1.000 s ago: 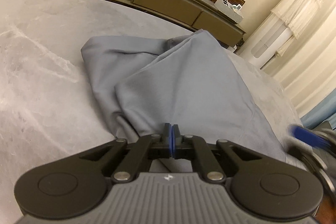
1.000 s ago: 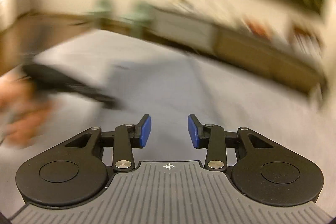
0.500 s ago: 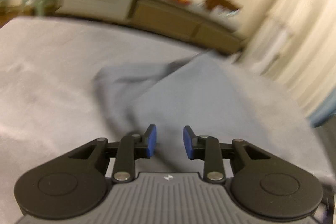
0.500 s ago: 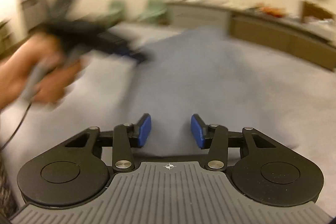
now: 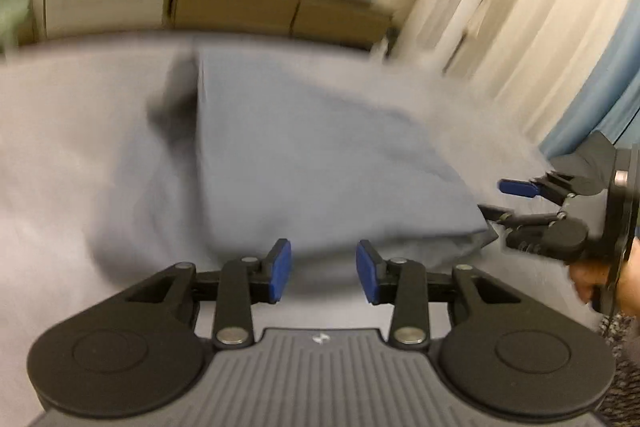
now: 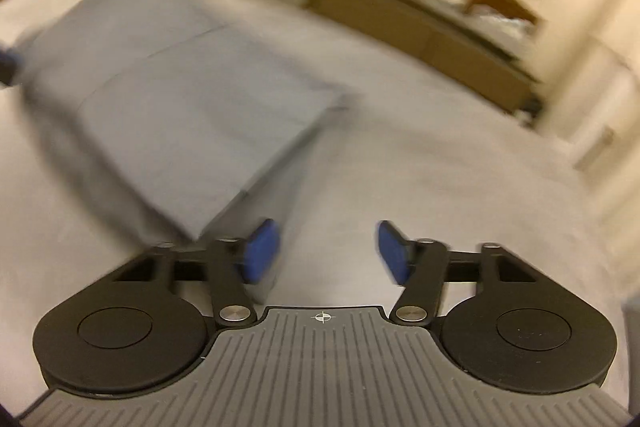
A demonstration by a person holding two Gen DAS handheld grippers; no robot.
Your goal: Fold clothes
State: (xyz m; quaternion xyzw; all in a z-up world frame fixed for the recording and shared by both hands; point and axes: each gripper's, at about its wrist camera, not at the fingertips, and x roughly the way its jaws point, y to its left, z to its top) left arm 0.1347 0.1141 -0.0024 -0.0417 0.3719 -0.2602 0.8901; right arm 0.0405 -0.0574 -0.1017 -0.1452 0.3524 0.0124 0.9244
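Observation:
A grey-blue garment [image 5: 304, 163] lies folded flat on the pale grey surface [image 5: 60, 155], with a dark fold at its far left. My left gripper [image 5: 324, 271] hovers just short of its near edge, jaws opening, nothing between the blue pads. In the right wrist view the garment [image 6: 180, 99] spreads to the upper left. My right gripper [image 6: 326, 251] is over bare surface beside its near corner, jaws opening and empty. From the left wrist view the right gripper [image 5: 500, 199] sits at the garment's right corner. Both views are motion-blurred.
A long low cabinet [image 5: 232, 7] with items on top runs along the far wall. Pale curtains [image 5: 500, 11] and a blue one hang at the right. A hand [image 5: 600, 279] holds the right gripper's handle. Pale grey surface [image 6: 420, 155] stretches right of the garment.
My left gripper went from shut at the cloth to open and drew back and up. My right gripper widened and swung in toward the garment's right corner.

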